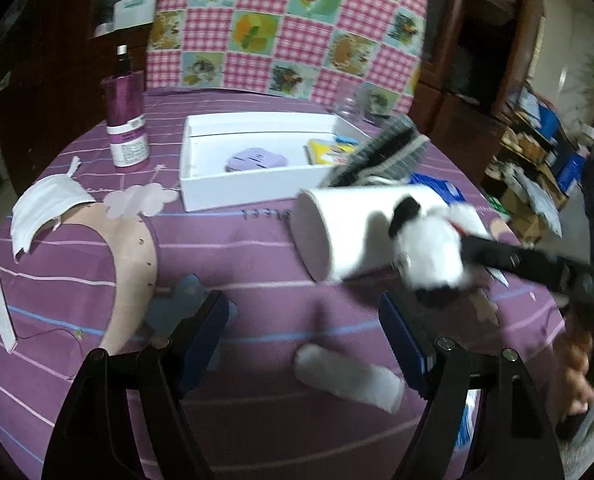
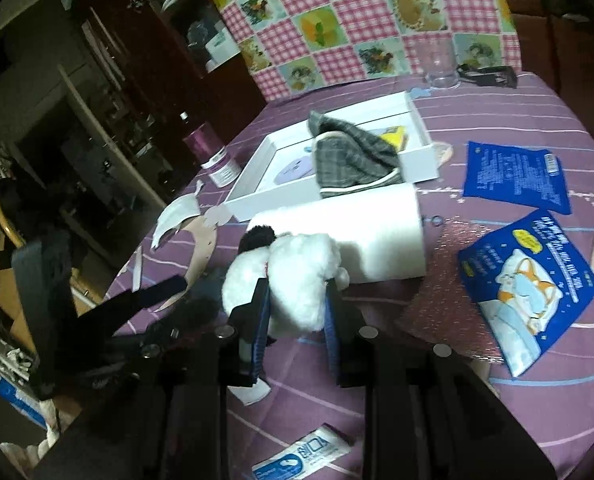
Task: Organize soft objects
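Note:
My right gripper (image 2: 295, 304) is shut on a white plush toy with black ears (image 2: 297, 276), held just above the purple tablecloth in front of a white cylinder lying on its side (image 2: 361, 232). The toy (image 1: 429, 248) and the right gripper (image 1: 497, 258) show at the right of the left wrist view, beside the cylinder (image 1: 349, 224). My left gripper (image 1: 303, 320) is open and empty above a white roll (image 1: 349, 378). A grey plaid cloth (image 2: 349, 156) lies over the white tray (image 2: 253, 192).
The tray (image 1: 253, 186) holds a lilac pad (image 1: 255, 159) and a yellow item (image 1: 329, 150). A purple bottle (image 1: 125, 120), a white mask (image 1: 45, 208), blue packets (image 2: 517, 176) (image 2: 525, 288), a glittery mat (image 2: 441, 300), a glass (image 2: 441, 64) and a small sachet (image 2: 301, 458) lie around.

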`<state>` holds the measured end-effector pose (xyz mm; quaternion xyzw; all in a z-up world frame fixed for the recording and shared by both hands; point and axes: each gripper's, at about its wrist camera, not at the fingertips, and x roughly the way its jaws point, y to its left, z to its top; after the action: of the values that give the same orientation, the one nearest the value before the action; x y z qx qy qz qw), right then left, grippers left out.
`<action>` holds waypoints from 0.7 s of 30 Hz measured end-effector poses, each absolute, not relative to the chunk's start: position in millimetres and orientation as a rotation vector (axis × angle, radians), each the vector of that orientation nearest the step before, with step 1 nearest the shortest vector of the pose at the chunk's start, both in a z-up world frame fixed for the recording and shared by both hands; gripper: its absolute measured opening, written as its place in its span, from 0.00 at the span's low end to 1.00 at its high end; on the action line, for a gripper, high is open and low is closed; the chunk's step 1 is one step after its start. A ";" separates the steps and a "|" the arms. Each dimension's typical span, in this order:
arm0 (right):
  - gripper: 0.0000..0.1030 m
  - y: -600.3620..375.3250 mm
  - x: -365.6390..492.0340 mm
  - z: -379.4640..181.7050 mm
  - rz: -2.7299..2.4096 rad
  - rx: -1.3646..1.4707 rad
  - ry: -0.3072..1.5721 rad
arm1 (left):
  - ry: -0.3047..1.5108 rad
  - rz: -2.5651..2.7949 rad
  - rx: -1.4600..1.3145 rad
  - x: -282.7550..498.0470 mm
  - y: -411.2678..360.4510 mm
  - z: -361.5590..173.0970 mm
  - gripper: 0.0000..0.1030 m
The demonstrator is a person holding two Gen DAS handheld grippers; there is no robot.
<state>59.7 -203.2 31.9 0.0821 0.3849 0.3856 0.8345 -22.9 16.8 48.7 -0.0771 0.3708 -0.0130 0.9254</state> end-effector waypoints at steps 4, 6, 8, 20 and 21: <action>0.26 -209.9 61.1 32.0 0.814 0.194 0.810 | 0.789 -0.140 -0.116 -32.2 3.0 45.8 0.76; 0.26 -210.4 60.2 32.6 0.812 0.194 0.806 | 0.800 -0.166 -0.090 -35.2 -4.2 43.9 0.76; 0.26 -209.8 60.1 32.9 0.818 0.192 0.806 | 0.823 -0.167 -0.052 -34.8 -10.5 40.1 0.76; 0.27 -207.9 57.6 31.5 0.823 0.173 0.810 | 0.945 -0.100 -0.014 -16.1 -9.9 14.5 0.49; 0.27 -207.9 57.7 31.5 0.824 0.173 0.810 | 0.943 -0.099 -0.020 -15.5 -8.8 15.1 0.42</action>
<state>57.7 -207.9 31.5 0.0815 0.3822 0.3890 0.8342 -15.5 -8.8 15.1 -0.0097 0.4542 -0.0477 0.8896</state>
